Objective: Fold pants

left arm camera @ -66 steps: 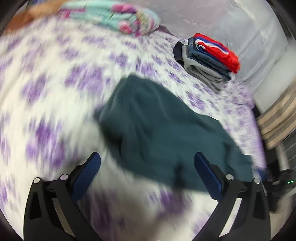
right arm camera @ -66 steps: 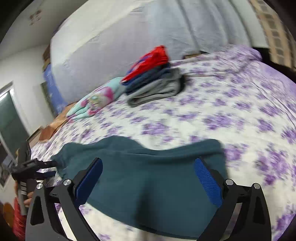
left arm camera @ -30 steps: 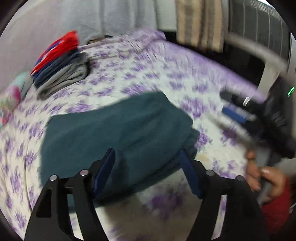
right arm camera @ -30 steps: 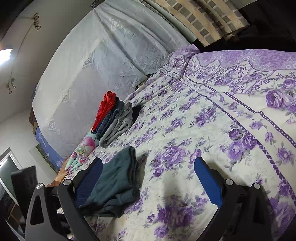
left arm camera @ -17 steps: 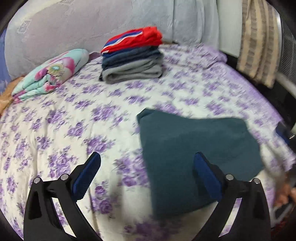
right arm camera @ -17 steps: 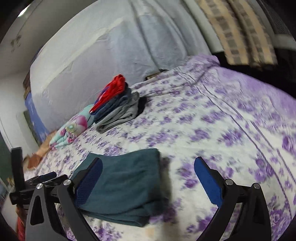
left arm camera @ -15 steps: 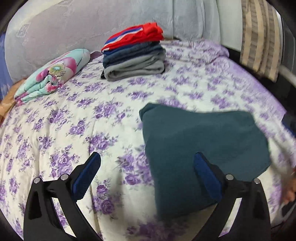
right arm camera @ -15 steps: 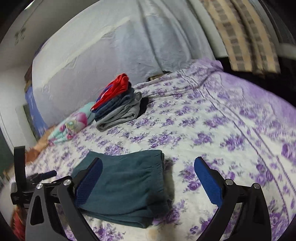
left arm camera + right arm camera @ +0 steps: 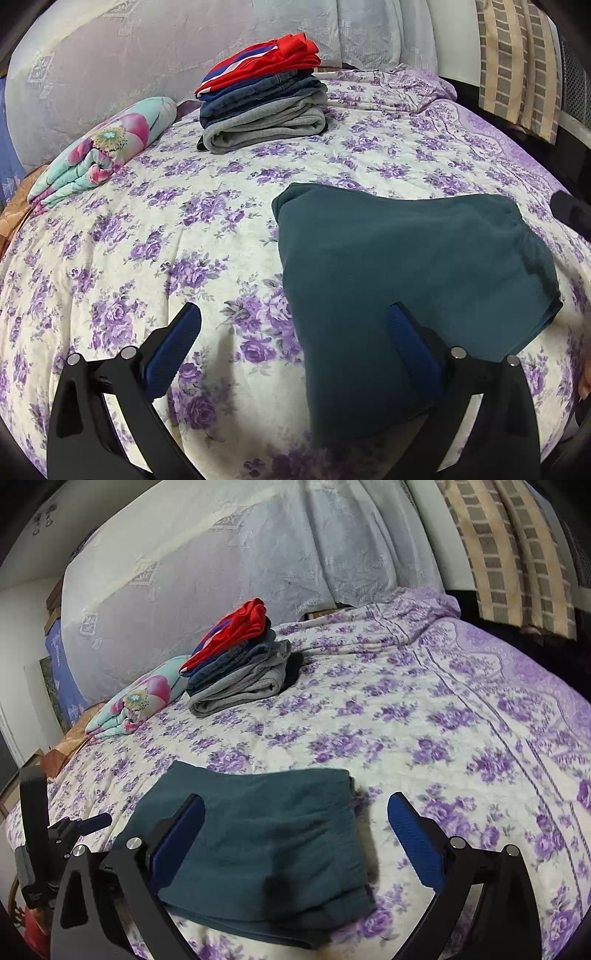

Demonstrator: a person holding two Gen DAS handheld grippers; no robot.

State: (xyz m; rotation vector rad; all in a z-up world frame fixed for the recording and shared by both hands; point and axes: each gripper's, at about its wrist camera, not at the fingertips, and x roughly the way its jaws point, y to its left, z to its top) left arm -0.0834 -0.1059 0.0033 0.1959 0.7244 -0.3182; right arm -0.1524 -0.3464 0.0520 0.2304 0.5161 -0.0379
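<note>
The left gripper [image 9: 293,334] has its two blue-padded fingers spread wide apart with nothing between them; it hovers low over the bedspread [image 9: 155,236], its right finger [image 9: 410,343] in front of the near left part of the folded teal pants [image 9: 410,273], though whether it touches the cloth cannot be told. The right gripper [image 9: 295,825] is likewise spread wide and holds nothing; its left finger [image 9: 181,834] stands over the near left part of the pants [image 9: 258,842] and its right finger [image 9: 413,834] over bare bedspread [image 9: 461,716] to their right.

Both grippers point level toward the far end of the bed. The pants lie folded in a flat rectangle on the near part of the purple-flowered bedspread, well apart from a stack of folded clothes [image 9: 262,99] at the far side, red on top, denim and grey beneath. Just left of the stack lies a rolled flowered blanket [image 9: 99,147].

The right wrist view shows the left gripper [image 9: 70,830] from the side at the near left, beside the pants' left edge, and the layered fold edge of the pants along their near side. The left wrist view shows a dark part of the right gripper [image 9: 570,214] at the right edge, beyond the pants' right end
</note>
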